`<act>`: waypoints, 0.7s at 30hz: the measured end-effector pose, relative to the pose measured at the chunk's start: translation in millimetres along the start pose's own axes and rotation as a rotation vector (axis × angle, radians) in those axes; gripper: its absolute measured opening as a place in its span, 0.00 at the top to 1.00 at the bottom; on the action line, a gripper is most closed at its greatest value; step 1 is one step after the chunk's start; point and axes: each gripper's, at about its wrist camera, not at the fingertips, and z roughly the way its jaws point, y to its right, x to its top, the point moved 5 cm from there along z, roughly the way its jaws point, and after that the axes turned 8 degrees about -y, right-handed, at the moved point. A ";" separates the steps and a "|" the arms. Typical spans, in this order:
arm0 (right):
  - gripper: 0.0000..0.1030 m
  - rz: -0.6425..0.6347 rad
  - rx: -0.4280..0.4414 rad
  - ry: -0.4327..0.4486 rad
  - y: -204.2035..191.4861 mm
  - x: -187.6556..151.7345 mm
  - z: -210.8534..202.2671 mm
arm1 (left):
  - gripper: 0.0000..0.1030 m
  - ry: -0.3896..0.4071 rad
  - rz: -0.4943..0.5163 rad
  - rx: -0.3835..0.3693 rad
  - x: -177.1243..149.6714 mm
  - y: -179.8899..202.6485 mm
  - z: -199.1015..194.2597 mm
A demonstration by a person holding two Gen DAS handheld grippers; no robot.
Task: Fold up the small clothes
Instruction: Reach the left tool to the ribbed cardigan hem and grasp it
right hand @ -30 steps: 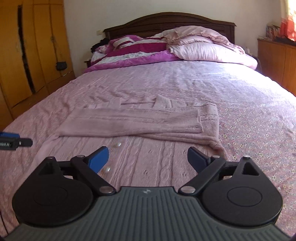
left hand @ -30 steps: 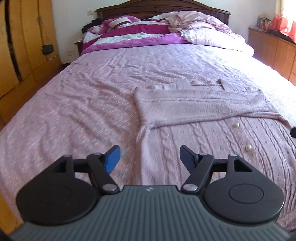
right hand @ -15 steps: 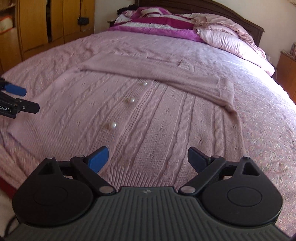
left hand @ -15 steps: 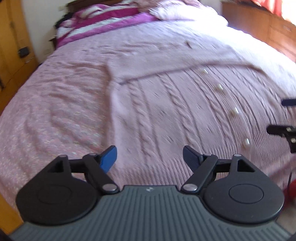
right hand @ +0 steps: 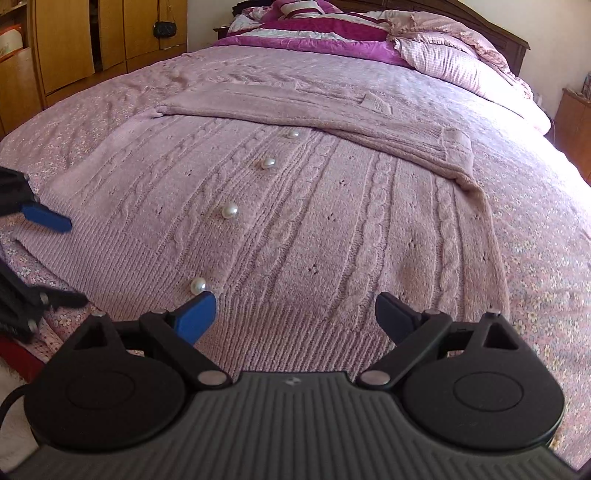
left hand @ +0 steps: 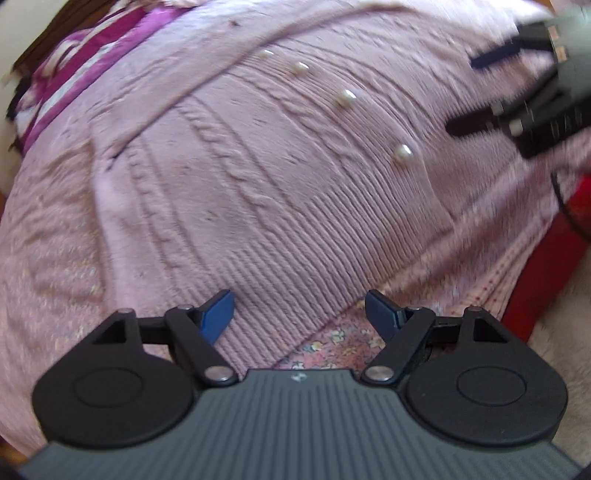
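Here, a pink cable-knit cardigan [right hand: 317, 221] lies flat on the bed [right hand: 546, 229], its ribbed hem along the near edge and its sleeves folded across the chest further up toward the headboard end. A row of four pearl buttons [right hand: 229, 211] runs up its front from the hem.

The left gripper [left hand: 300, 314] hovers above the hem's left corner, its blue fingers [left hand: 218, 314] spread wide with only knit and flowered bedspread showing beneath them, nothing pinched. Its jaws have just been opening a little further. This view is blurred, so whether the pads touch the fabric cannot be told.

The right gripper [right hand: 295, 315] hangs over the hem further right, its fingers [right hand: 195, 315] also spread apart and empty, with the lowest pearl button just beyond the left pad.

Each gripper shows at the edge of the other's view (the left one at the near left edge of the bed, low and dark).

At the headboard end lie a magenta-striped quilt [right hand: 314, 31] and pink pillows [right hand: 454, 59]. Wooden wardrobes [right hand: 74, 40] stand beside the bed's left edge.
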 end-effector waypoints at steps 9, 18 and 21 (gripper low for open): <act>0.06 0.008 0.005 0.012 -0.1 -0.3 -1.3 | 0.20 0.000 0.151 0.129 10.6 17.6 18.4; 0.06 0.028 -0.011 0.028 5.0 -2.3 -3.2 | 0.45 0.106 0.102 0.153 21.9 13.3 2.5; 0.06 0.031 -0.011 0.029 4.9 -2.5 -2.9 | 0.84 0.128 0.076 0.112 29.6 13.2 -0.9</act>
